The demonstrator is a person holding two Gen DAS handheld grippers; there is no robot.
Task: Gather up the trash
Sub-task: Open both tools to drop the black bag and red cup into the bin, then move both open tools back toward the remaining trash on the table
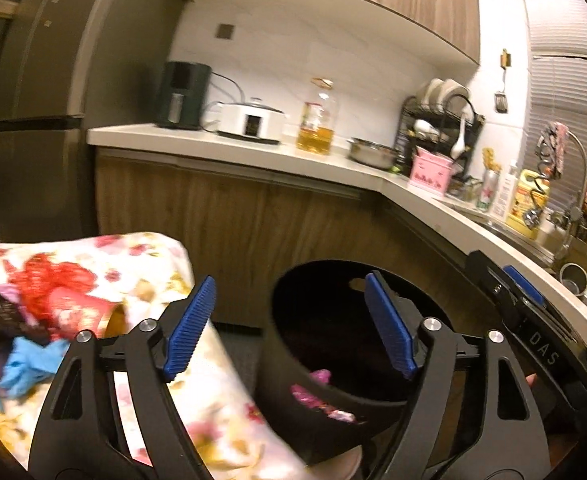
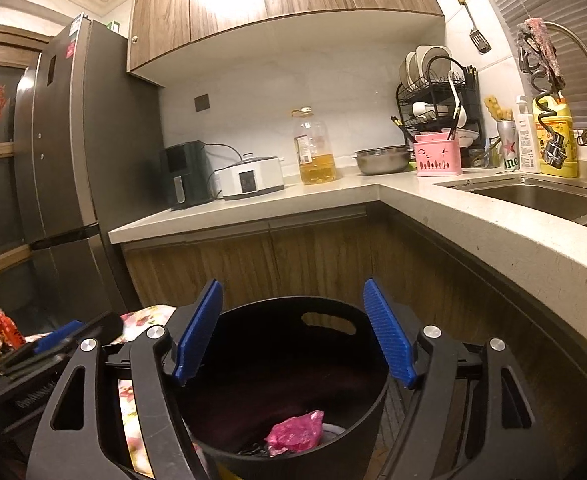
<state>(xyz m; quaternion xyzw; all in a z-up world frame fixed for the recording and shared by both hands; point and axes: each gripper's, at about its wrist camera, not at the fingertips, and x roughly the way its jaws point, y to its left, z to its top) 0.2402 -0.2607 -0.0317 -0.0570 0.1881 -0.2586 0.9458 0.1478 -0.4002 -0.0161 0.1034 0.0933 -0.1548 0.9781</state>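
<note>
Holding both tongs spread wide and empty, we see the left tongs (image 1: pixel 289 326) and right tongs (image 2: pixel 293 330) above the black bin (image 2: pixel 289 396), pink wrapper (image 2: pixel 295 432) below.

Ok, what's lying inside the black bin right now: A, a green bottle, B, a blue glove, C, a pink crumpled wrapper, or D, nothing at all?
C: the right wrist view looks down into the black bin and shows a pink crumpled wrapper at its bottom.
</note>
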